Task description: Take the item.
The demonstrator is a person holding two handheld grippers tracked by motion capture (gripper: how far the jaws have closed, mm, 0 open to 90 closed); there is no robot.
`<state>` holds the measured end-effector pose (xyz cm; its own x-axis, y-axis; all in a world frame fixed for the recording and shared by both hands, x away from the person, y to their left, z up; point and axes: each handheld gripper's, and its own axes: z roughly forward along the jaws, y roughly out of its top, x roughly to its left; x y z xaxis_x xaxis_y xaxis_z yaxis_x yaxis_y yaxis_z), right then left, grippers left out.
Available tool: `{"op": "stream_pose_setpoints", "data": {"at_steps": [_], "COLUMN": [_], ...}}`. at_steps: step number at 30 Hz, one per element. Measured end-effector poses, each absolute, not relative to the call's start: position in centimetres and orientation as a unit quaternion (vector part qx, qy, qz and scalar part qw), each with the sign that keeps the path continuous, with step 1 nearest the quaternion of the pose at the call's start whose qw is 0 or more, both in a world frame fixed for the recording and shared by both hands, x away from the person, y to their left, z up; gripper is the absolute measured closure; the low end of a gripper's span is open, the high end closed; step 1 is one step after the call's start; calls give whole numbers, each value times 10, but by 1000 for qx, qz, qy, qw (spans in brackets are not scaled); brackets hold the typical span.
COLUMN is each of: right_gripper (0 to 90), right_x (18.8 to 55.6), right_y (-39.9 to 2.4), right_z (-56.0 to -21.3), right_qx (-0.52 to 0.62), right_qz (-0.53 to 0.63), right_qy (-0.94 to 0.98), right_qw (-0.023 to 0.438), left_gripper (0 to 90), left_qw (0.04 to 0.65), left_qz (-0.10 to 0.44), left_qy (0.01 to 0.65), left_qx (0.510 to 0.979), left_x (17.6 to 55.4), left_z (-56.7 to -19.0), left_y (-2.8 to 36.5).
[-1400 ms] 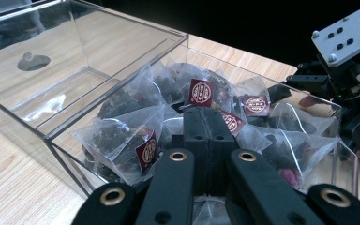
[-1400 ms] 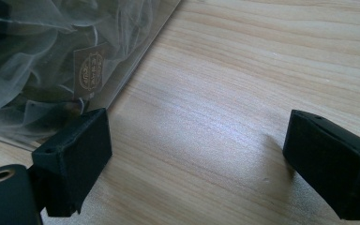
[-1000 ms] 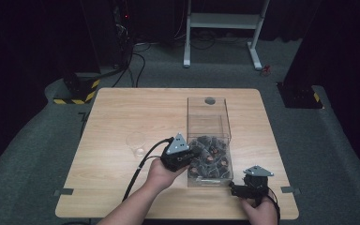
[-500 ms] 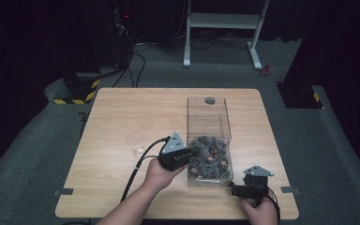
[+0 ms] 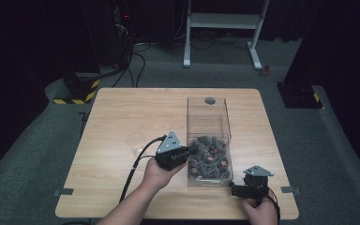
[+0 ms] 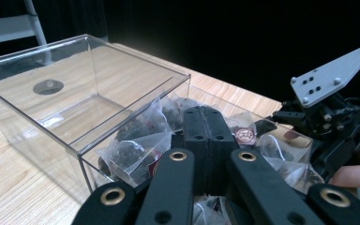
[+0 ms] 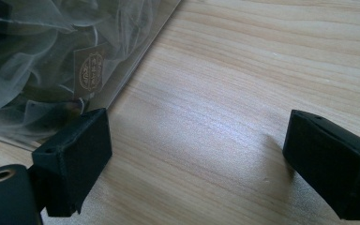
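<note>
The left gripper, jaws pressed together with nothing visible between them, reaches over the near end of a clear box standing right of the desk's middle. Dark tea bags in clear wrappers fill that near end. Beside the near right corner, the right gripper rests spread wide and empty.

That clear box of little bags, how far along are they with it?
Early, as far as I can tell. The clear box holds a pile of bags at its near end; none lie on the table. The left gripper, jaws together, reaches over the pile. The right gripper rests open beside the box.
</note>
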<state>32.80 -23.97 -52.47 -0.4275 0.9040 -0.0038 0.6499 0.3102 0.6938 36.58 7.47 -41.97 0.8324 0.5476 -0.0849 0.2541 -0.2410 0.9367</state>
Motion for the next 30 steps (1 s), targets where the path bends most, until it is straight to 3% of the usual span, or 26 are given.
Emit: {"op": "stream_pose_setpoints", "data": {"at_steps": [30], "right_gripper": [80], "right_x": [328], "right_y": [-240], "right_z": [-525], "right_qx": [495], "right_qz": [315], "right_qy": [784], "right_qw": [201], "left_gripper": [900], "left_qw": [571], "left_qz": [135], "left_qy": [273], "left_qx": [763], "left_x": [366], "left_z": [-413], "left_y": [94]}}
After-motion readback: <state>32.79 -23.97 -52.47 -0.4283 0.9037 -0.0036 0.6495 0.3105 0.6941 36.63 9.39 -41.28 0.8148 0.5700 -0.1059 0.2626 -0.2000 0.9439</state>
